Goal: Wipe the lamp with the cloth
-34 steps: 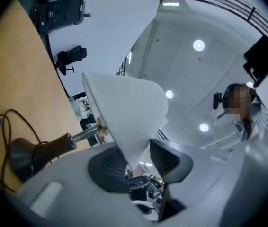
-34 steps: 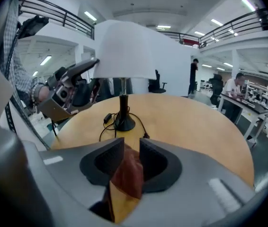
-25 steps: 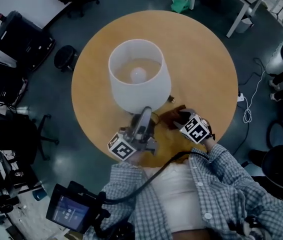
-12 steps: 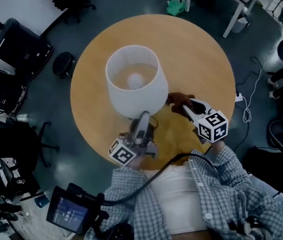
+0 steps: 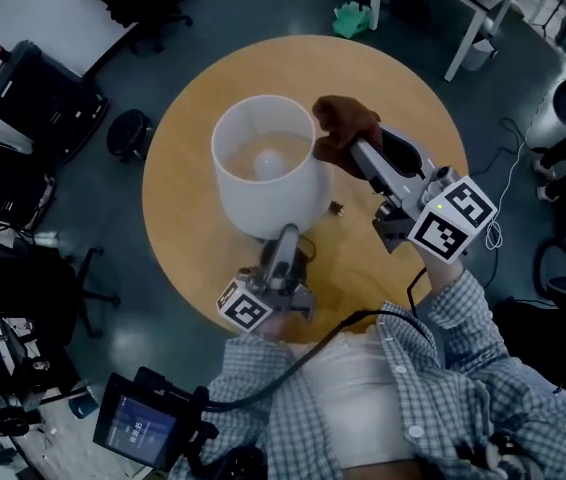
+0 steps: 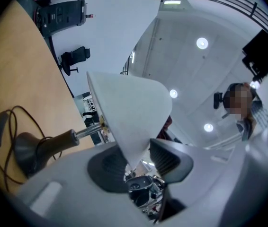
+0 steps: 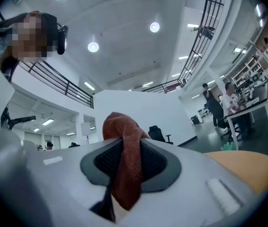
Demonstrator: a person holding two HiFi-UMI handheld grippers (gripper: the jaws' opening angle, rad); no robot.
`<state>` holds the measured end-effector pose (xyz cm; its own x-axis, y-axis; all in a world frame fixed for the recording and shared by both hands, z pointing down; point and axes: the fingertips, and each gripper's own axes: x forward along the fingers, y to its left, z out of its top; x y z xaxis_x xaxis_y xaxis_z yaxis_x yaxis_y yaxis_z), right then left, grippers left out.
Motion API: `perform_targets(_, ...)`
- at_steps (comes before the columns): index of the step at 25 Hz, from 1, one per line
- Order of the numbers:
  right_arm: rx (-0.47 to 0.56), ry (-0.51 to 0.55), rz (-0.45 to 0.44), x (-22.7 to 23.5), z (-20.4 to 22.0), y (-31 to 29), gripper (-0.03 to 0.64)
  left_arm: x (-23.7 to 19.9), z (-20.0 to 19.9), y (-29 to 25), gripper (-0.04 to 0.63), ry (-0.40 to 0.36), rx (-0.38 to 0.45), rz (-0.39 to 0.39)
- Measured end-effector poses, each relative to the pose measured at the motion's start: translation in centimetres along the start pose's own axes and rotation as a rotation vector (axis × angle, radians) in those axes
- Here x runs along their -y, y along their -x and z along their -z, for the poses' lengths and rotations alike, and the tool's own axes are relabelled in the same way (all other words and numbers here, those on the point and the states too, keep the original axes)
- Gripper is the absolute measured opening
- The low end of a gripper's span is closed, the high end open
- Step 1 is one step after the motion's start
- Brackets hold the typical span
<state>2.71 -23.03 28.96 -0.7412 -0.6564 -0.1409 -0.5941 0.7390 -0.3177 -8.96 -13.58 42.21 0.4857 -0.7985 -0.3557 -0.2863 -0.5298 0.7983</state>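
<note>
A white-shaded lamp (image 5: 263, 203) stands near the middle of a round wooden tabletop (image 5: 413, 108), seen from above. The left tool (image 5: 289, 233) reaches in from the near edge, its jaws partway closed and pinching the lower rim of the shade. The right tool (image 5: 356, 150), whose jaws have just been closing, grips a bunched rust-brown cloth (image 5: 341, 128) between its pads, raised at the right side of the shade's top rim; whether cloth and shade touch is unclear.
</note>
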Motion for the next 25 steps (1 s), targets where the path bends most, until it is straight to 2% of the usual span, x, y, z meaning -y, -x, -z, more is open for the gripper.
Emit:
perform_targets(5, -0.061, -0.098, 0.045, 2.2, 3.1, -2.0, 0.101, 0.2, 0.1, -0.2, 0.138, 0.005, -0.001, 0.0)
perform_targets(10, -0.222, -0.123, 0.174, 6.9, 10.2, -1.9, 0.101, 0.2, 0.5, -0.1, 0.137, 0.009, -0.002, -0.002)
perform_targets(14, -0.313, -0.16, 0.198, 8.2, 14.3, -1.6, 0.101, 0.2, 0.4, 0.1, 0.137, 0.01, 0.001, -0.002)
perform_targets(19, -0.26, -0.129, 0.15, 8.0, 11.7, -2.8, 0.101, 0.2, 0.4, 0.0, 0.137, 0.006, 0.0, 0.002)
perform_targets(25, -0.11, -0.1, 0.003, 5.9, 3.6, -7.3, 0.103, 0.2, 0.5, -0.2, 0.137, 0.004, 0.002, 0.002)
